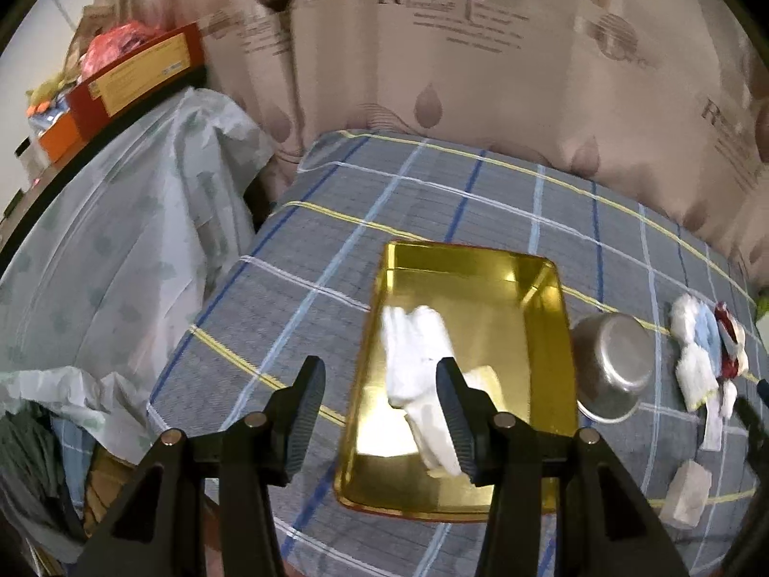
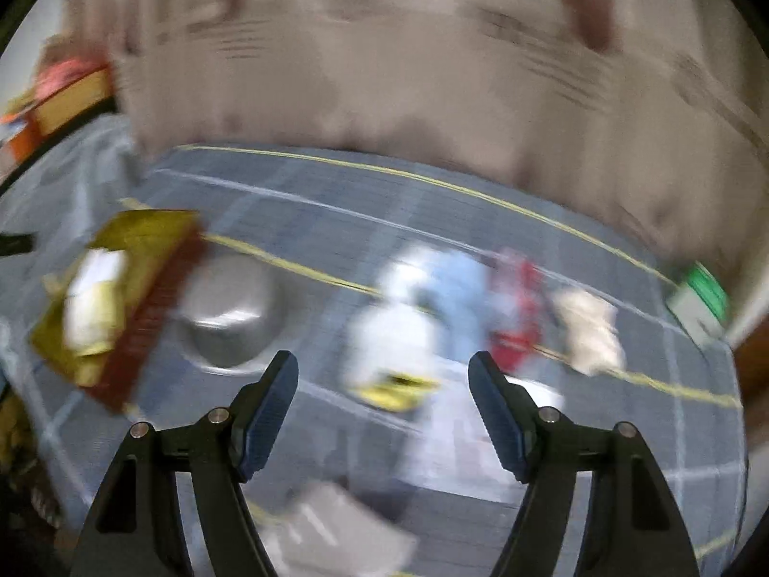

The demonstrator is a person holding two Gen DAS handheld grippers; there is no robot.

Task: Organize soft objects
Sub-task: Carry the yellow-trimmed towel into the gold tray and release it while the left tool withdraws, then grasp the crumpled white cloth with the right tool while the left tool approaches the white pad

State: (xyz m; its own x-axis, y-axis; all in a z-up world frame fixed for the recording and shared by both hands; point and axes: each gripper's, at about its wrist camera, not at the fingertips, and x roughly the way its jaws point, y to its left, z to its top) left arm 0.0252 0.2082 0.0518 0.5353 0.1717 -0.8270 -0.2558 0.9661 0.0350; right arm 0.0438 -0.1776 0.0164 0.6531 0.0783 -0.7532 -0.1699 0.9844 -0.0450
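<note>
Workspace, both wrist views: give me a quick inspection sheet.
Surface: plaid cloth over the table.
Job's things: white cloth in the gold tray; soft pile loose beside it.
Clutter: steel bowl, upside down; pale packet.
Grippers: left claw open, empty; right claw open, empty, its view blurred.
Cables: nothing seen.
Surroundings: curtain behind; boxes on a covered stand.

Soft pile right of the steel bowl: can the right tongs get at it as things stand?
Probably yes: the right tongs stand open and empty, aimed at the soft pile, nothing between; the view is blurred.
</note>
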